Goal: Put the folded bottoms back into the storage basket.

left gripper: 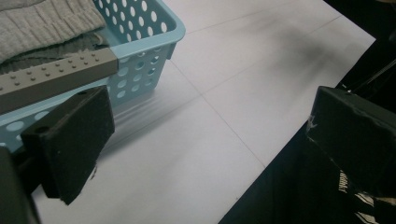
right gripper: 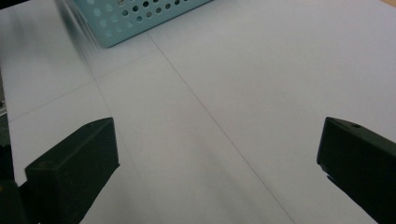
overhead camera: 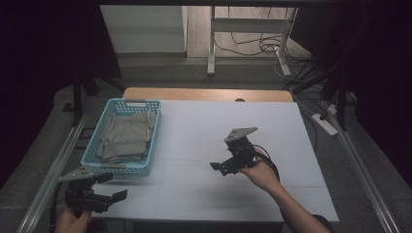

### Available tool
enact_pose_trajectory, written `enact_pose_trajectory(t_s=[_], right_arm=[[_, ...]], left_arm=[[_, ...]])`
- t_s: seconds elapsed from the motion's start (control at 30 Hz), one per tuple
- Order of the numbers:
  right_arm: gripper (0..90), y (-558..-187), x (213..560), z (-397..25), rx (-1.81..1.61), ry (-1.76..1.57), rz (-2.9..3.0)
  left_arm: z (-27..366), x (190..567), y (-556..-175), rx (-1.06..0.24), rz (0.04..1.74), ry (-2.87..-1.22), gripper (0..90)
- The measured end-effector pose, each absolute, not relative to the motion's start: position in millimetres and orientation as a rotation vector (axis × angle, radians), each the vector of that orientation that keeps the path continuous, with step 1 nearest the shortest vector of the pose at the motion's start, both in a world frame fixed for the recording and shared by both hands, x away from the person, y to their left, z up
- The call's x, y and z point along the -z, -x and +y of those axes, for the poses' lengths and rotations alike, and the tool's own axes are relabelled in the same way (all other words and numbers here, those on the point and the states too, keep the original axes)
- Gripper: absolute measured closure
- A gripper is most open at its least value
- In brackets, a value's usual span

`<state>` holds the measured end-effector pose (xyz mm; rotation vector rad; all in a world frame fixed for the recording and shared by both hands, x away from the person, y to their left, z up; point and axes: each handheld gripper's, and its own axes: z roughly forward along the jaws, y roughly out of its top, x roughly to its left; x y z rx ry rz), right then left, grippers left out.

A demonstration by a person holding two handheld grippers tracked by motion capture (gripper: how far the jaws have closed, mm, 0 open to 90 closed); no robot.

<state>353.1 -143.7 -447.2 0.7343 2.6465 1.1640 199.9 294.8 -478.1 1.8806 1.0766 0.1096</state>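
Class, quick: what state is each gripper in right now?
Left gripper: open, holding nothing, near the basket.
Right gripper: open, holding nothing, above the table.

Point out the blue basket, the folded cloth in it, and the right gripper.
blue basket (overhead camera: 148, 143): high view, on its right side wall.
folded cloth (overhead camera: 127, 136): high view, on the middle of the grey fabric.
right gripper (overhead camera: 217, 168): high view, between its open jaw tips above the table.
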Motion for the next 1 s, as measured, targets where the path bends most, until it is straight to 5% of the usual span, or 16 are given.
enact_pose_trajectory(t_s=[1.0], right_arm=[[0.0,-320.0,447.4,-208.6,-1.162,-0.866,2.569]], left_arm=[[296.2,478.5,-200.4,-0.096,1.082,-1.866,2.1]])
